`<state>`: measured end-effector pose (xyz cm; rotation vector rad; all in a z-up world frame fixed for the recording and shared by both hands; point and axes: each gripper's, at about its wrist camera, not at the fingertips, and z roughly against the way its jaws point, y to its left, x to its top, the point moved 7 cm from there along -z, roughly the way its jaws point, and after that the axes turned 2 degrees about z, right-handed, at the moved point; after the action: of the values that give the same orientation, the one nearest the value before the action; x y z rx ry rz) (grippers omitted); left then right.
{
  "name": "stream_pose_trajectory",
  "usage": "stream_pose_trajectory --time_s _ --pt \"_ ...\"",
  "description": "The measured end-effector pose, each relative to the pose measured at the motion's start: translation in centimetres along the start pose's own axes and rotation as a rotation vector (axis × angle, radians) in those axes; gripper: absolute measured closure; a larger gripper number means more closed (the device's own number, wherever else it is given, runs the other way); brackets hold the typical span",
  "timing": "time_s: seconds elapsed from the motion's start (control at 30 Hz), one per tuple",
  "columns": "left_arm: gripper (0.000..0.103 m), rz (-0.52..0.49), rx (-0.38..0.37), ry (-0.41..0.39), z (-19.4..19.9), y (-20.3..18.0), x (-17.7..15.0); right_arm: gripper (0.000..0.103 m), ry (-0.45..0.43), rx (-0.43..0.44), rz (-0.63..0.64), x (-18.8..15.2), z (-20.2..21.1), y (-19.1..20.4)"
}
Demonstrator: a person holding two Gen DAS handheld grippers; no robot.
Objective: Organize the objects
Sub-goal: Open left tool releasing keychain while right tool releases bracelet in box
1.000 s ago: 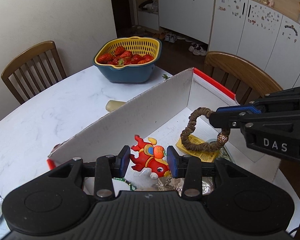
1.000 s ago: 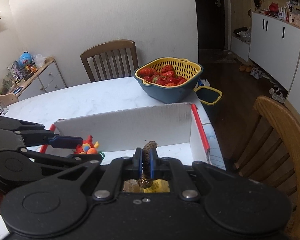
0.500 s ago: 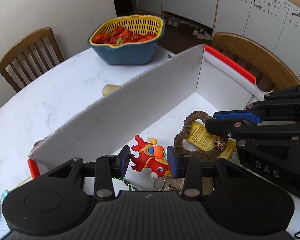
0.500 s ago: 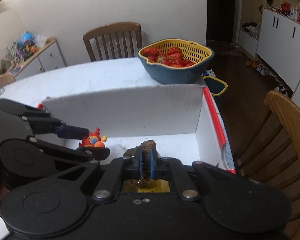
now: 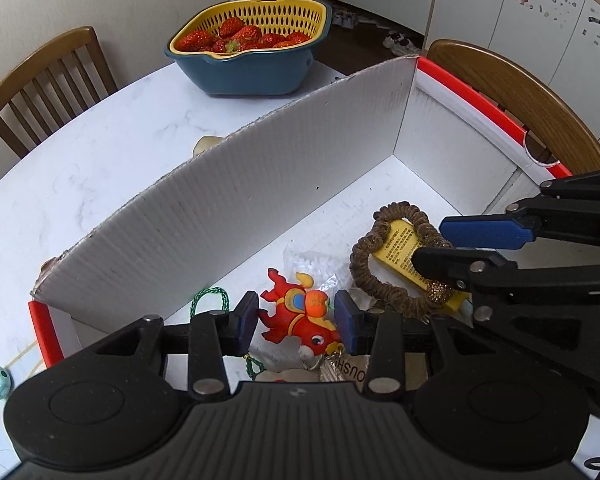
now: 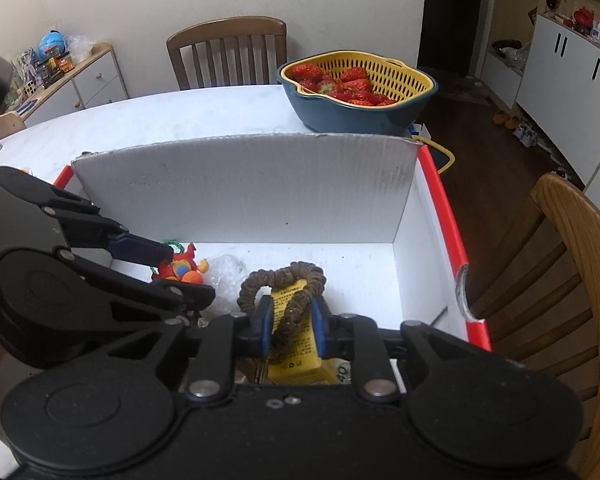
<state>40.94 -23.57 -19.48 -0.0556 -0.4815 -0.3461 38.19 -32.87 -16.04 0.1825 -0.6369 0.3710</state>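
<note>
Fingers of the left gripper (image 5: 296,318) pinch the red toy (image 5: 296,316) low in the white box (image 5: 228,216); right gripper (image 6: 291,326) jaws are opening around the brown scrunchie (image 6: 284,288), toward three o'clock of the toy.

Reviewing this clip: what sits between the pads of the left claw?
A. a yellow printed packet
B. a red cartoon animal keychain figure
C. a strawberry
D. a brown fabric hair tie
B: the left claw is closed on the red cartoon animal keychain figure inside the white cardboard box; the brown fabric hair tie lies by the right claw.
</note>
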Motion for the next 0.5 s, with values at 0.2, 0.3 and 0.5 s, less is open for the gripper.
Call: stream_pose_trajectory --time_s 0.2,0.3,0.5 --pt "0.047 0.014 0.004 -0.026 0.9 0.2 0.0 0.076 -0.021 0.004 -0.011 0.0 0.9 -0.3" --pt "0.047 0.024 -0.002 -0.037 1.4 0.3 -0.1 0.071 -0.034 0.010 -0.017 -0.1 1.5 -0.4" --pt "0.046 0.042 -0.009 -0.075 3.4 0.7 -0.4 0.062 -0.077 0.023 -0.026 0.0 3.5 -0.1"
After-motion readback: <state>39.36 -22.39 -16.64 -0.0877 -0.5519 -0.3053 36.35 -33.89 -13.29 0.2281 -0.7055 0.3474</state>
